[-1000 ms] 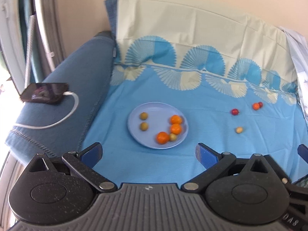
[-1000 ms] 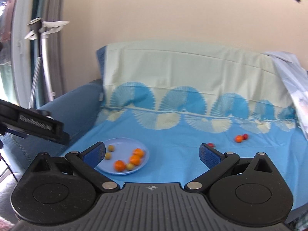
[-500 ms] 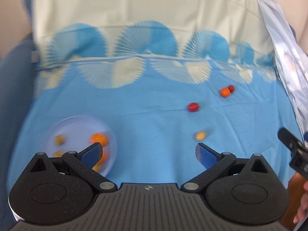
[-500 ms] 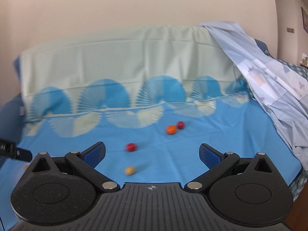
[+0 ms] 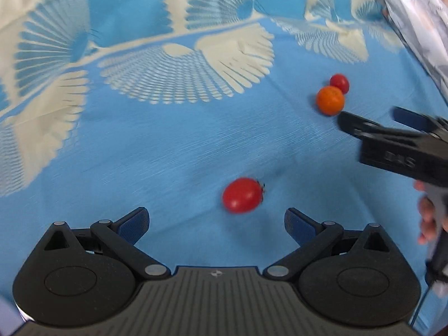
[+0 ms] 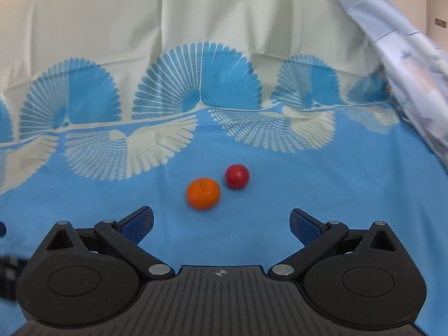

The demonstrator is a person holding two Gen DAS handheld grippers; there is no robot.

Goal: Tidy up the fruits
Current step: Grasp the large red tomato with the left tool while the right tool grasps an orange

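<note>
Both claws have closed in; left claw gapes before the tomato; right claw gapes before the orange.

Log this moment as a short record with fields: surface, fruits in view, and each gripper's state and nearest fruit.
surface: blue cloth
fruits: near tomato, orange, far tomato
layout: orange and far tomato close together; near tomato alone
left gripper: open, empty, near tomato just ahead of its fingers
right gripper: open, empty, orange just ahead
plate: not in view
</note>
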